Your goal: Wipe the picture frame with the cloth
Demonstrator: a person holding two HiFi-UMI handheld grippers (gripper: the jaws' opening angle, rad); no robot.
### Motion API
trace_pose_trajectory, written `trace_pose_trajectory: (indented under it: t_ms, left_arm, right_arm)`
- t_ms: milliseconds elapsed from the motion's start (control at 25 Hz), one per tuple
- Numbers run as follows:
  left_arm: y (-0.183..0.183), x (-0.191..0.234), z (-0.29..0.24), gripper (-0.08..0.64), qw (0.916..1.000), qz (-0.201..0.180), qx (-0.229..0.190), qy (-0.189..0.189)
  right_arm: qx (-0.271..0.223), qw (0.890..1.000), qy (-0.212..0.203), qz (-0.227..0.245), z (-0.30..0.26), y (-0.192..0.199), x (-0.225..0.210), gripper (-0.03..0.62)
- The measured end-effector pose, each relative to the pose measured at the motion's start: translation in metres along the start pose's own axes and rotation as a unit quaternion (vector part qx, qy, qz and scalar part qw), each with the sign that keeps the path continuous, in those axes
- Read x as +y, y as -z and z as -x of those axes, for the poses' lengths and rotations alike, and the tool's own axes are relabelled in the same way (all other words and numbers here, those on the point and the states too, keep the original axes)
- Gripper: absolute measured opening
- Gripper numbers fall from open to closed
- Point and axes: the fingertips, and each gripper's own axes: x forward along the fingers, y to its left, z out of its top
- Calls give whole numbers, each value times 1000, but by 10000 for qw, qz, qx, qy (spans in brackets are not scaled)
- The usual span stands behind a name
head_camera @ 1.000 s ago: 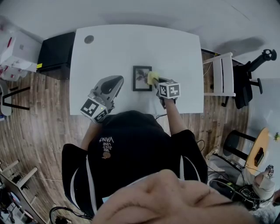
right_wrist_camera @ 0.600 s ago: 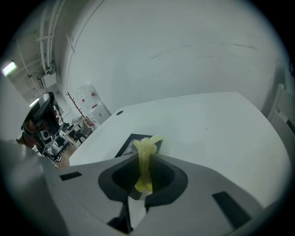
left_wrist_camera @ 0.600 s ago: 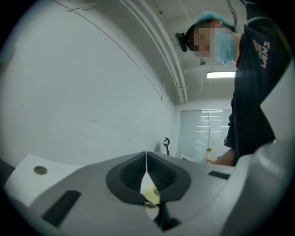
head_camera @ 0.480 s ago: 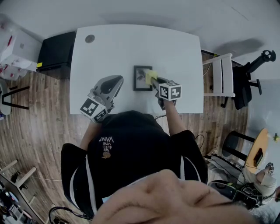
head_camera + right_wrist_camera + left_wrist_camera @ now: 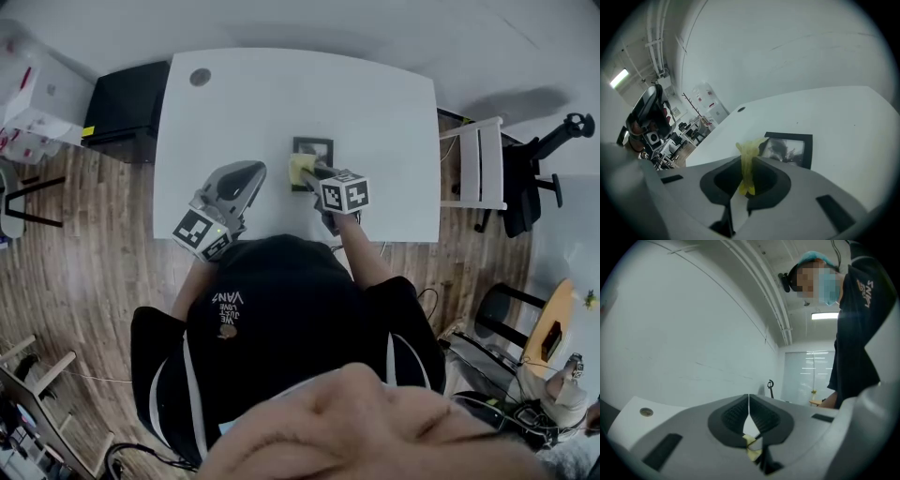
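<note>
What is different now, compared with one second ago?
The right gripper, shut on the yellow cloth, slid it leftward across the picture frame, from its right edge to its left side. The left gripper, shut, stayed at the near edge of the table; the frame kept its place.

The cloth (image 5: 298,168) and the right hand-held gripper (image 5: 307,173) cover the lower part of the picture frame (image 5: 319,147); its photo is too small to tell.
</note>
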Motion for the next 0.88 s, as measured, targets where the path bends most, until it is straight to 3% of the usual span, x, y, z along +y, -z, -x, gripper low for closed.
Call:
trace_pose_trajectory:
  t_ms: [320, 880]
  left_arm:
    - [0, 3, 4, 15, 10000, 1, 22, -12]
    - [5, -2, -14, 15, 9999, 52, 60, 141]
  right_arm:
    - [169, 9998, 111, -84, -7, 14, -7, 44]
    - [144, 9977, 612, -268, 29, 28, -61, 43]
